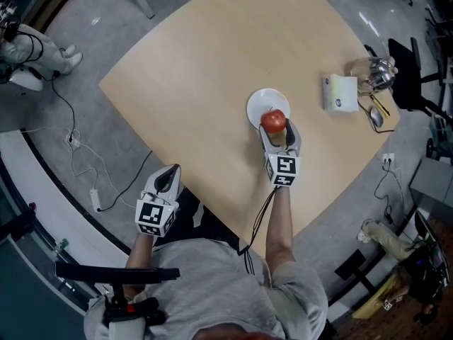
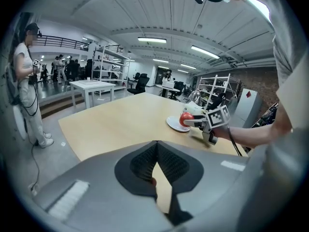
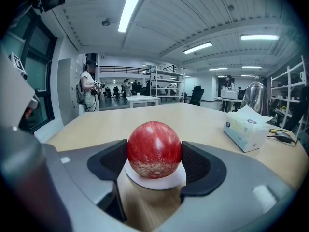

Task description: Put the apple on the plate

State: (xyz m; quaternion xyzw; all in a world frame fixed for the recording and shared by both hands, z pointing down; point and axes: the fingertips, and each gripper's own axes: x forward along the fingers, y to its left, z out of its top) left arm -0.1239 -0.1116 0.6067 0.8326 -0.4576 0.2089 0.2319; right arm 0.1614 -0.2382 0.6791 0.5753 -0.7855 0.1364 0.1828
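A red apple point(image 1: 273, 120) sits between the jaws of my right gripper point(image 1: 278, 129), over the near edge of a small white plate point(image 1: 260, 105) on the light wooden table point(image 1: 212, 83). In the right gripper view both pads press the sides of the apple point(image 3: 154, 149), and the plate point(image 3: 159, 181) shows right under it; whether the fruit rests on it I cannot tell. My left gripper point(image 1: 168, 178) hangs off the table's near-left edge, shut and holding nothing. From the left gripper view the apple point(image 2: 185, 119) and plate point(image 2: 173, 124) lie far ahead to the right.
A white tissue box point(image 1: 340, 93) stands right of the plate, with a glass kettle point(image 1: 372, 73) and a spoon point(image 1: 375, 117) beyond it near the table's right corner. A black chair point(image 1: 414, 76) is off that corner. Cables point(image 1: 81, 158) lie on the floor at left.
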